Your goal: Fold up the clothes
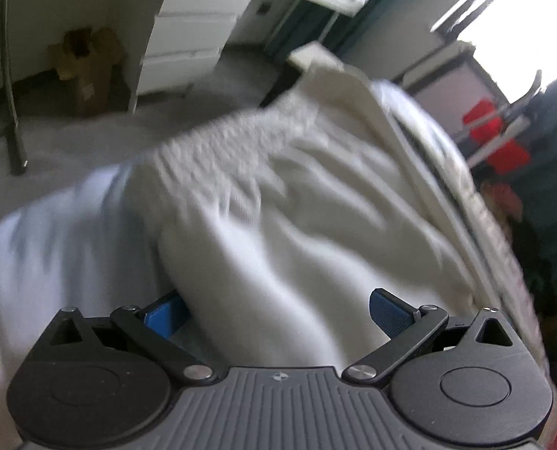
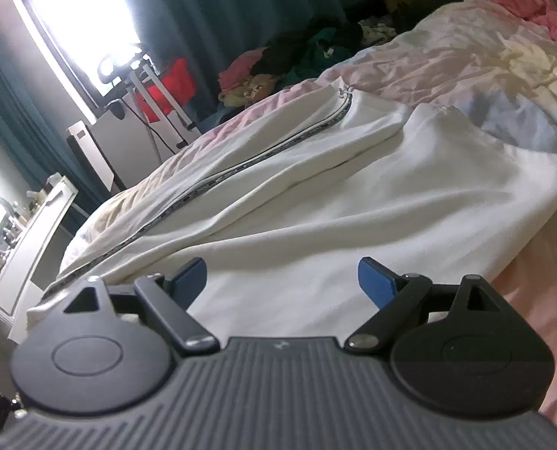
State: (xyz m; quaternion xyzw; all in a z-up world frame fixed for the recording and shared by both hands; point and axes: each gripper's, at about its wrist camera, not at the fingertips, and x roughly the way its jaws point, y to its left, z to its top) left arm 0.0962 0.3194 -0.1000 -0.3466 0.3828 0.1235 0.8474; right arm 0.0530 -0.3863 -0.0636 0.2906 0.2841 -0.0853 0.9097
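A white zip-up garment (image 2: 316, 187) lies spread on the bed (image 2: 447, 56), its dark zipper (image 2: 240, 172) running from the lower left up toward the collar. My right gripper (image 2: 282, 279) hovers low over its near edge, open, with the blue pads wide apart and cloth beneath them. The left wrist view is blurred; it shows the same white garment (image 1: 278, 195) with its ribbed hem (image 1: 233, 142) further off. My left gripper (image 1: 276, 315) stands open there, with a fold of the cloth bulging between the pads and covering part of the left pad (image 1: 165, 315).
A pile of mixed clothes (image 2: 297, 60) sits at the far edge of the bed and a pink garment (image 2: 522, 3) lies at the top right. Beside the bed are a white drawer unit (image 1: 188, 37), a cardboard box (image 1: 87, 67), a metal pole (image 1: 10, 75) and carpet.
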